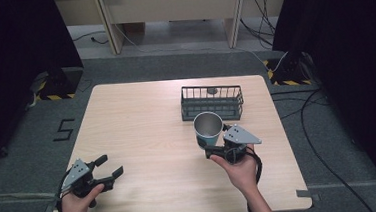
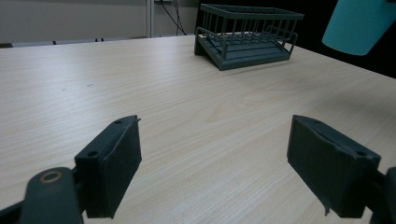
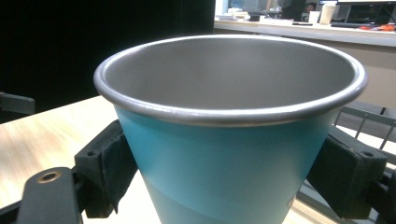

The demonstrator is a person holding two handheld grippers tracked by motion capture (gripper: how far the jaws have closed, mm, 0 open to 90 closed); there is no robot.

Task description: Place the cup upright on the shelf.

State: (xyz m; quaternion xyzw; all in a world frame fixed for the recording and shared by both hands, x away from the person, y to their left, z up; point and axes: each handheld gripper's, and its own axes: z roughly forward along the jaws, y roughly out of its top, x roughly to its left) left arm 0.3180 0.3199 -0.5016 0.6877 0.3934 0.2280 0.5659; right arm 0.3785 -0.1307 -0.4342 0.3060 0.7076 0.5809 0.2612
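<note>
Right gripper: jaws closed against the sides of a teal cup, held upright above the table, just before the wire basket.
Left gripper: jaws wide apart, holding nothing.
Handling: cup judged light, rigid and smooth; the tapered wall may slip, so grip mid-body.

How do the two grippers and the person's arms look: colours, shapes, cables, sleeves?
Both the left gripper and the right gripper are black, each with two flat rectangular padded jaws and a grey three-cornered plate on top. A black cable trails from each. The forearms are bare, with no sleeves in sight.
</note>
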